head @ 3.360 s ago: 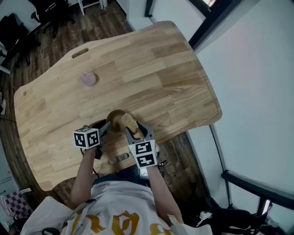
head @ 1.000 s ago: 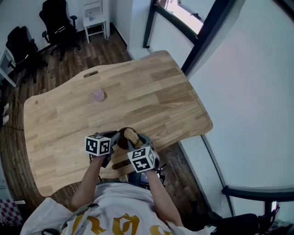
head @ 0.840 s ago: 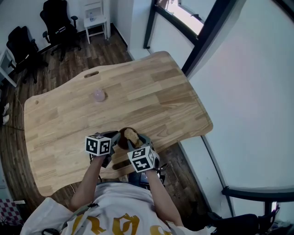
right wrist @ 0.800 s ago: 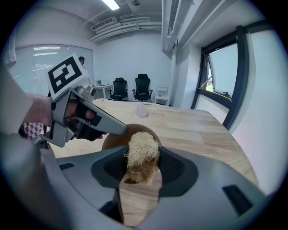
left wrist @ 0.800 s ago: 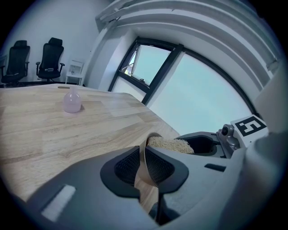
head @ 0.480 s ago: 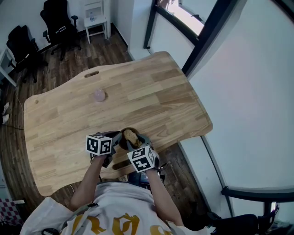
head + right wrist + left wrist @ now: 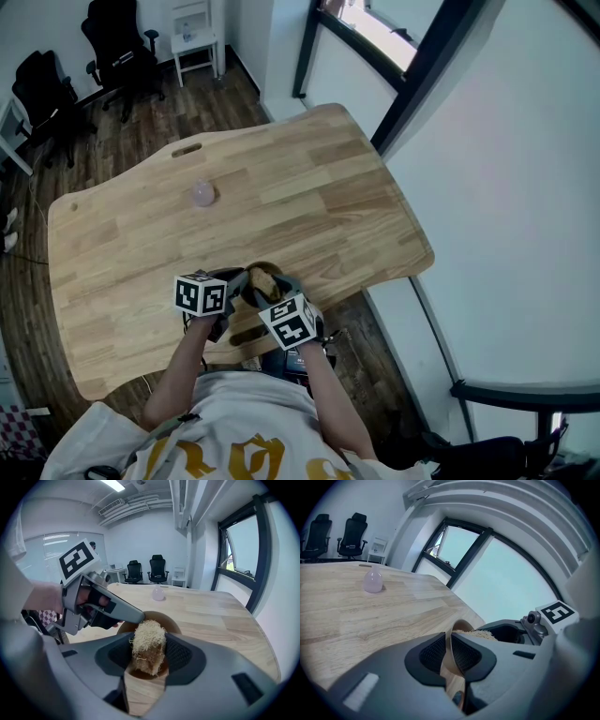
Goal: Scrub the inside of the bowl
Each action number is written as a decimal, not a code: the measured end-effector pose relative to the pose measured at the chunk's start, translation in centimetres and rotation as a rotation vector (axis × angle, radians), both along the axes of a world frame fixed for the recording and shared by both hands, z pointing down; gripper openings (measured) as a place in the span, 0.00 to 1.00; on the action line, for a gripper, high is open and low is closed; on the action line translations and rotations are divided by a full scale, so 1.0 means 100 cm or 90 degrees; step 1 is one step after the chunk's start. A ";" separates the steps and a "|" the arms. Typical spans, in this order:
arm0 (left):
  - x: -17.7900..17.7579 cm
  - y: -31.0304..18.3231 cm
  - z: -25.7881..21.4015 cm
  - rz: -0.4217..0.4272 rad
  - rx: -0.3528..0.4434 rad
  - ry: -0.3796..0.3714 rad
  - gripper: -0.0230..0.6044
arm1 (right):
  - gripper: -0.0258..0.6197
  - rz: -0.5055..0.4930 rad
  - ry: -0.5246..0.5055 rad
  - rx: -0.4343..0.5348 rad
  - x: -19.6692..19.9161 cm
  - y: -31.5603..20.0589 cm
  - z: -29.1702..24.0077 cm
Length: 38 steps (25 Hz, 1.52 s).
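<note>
While the left gripper (image 7: 449, 644) grips the wall of the bowl (image 7: 461, 624) at the near edge of the table (image 7: 281, 178), the right gripper (image 7: 149, 653) pinches a fibrous scrubbing pad (image 7: 147, 641) standing inside the bowl. Both forearms reach forward, hands side by side. Since half a second ago the right gripper's marker cube has twisted slightly; the left gripper has not moved.

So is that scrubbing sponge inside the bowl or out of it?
Inside: the sponge, pinched by the right hand-held gripper, has its lower end below the rim of the bowl.
</note>
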<state>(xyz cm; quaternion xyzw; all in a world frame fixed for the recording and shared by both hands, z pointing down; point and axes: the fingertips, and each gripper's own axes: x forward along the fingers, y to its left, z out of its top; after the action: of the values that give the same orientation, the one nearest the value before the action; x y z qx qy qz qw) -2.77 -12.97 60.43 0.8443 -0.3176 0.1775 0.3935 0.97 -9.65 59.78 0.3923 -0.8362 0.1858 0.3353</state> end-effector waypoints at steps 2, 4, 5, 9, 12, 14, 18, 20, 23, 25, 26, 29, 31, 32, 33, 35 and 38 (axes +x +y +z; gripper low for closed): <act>0.000 -0.001 0.000 0.000 -0.003 0.002 0.09 | 0.33 -0.011 -0.001 -0.007 -0.002 0.001 0.001; 0.000 -0.001 0.001 -0.001 -0.006 0.004 0.09 | 0.33 -0.018 -0.005 -0.012 -0.004 0.003 0.002; 0.000 -0.001 0.001 -0.003 -0.008 0.005 0.09 | 0.33 -0.019 -0.007 -0.015 -0.004 0.004 0.003; 0.000 -0.001 0.002 -0.003 -0.009 0.005 0.09 | 0.33 -0.025 -0.015 -0.023 -0.006 0.005 0.004; -0.001 0.000 0.002 -0.003 -0.011 0.003 0.09 | 0.32 -0.050 -0.016 -0.030 -0.010 0.012 0.006; -0.004 -0.001 0.004 -0.006 -0.015 -0.001 0.09 | 0.32 -0.081 -0.014 -0.034 -0.015 0.018 0.008; -0.009 -0.001 0.007 -0.007 -0.019 -0.008 0.09 | 0.32 -0.118 -0.010 -0.043 -0.021 0.027 0.010; -0.008 0.000 0.008 -0.005 -0.018 -0.013 0.09 | 0.32 -0.131 0.006 -0.046 -0.020 0.028 0.012; -0.007 0.000 0.010 -0.002 -0.017 -0.021 0.09 | 0.32 -0.151 0.033 -0.049 -0.017 0.030 0.016; -0.006 0.001 0.011 0.002 -0.016 -0.028 0.09 | 0.32 -0.162 0.050 -0.053 -0.015 0.032 0.019; -0.005 0.002 0.011 0.005 -0.015 -0.031 0.09 | 0.32 -0.167 0.059 -0.057 -0.013 0.033 0.020; 0.000 0.005 0.013 0.015 -0.014 -0.039 0.09 | 0.32 -0.177 0.091 -0.075 -0.008 0.037 0.026; 0.003 0.006 0.014 0.021 -0.013 -0.044 0.09 | 0.32 -0.176 0.110 -0.084 -0.003 0.037 0.030; 0.005 0.006 0.014 0.023 -0.013 -0.046 0.09 | 0.32 -0.173 0.117 -0.088 0.000 0.037 0.031; 0.006 0.006 0.014 0.025 -0.012 -0.047 0.09 | 0.32 -0.169 0.123 -0.091 0.001 0.037 0.032; 0.008 0.007 0.013 0.028 -0.011 -0.048 0.09 | 0.33 -0.161 0.131 -0.094 0.005 0.036 0.033; 0.011 0.008 0.012 0.030 -0.010 -0.048 0.09 | 0.33 -0.148 0.139 -0.096 0.010 0.033 0.033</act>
<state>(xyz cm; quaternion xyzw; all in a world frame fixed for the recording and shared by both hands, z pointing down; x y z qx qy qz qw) -1.68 -12.20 61.59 0.8409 -0.3110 0.2210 0.3838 2.01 -6.30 63.05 0.2846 -0.8179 0.1644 0.4722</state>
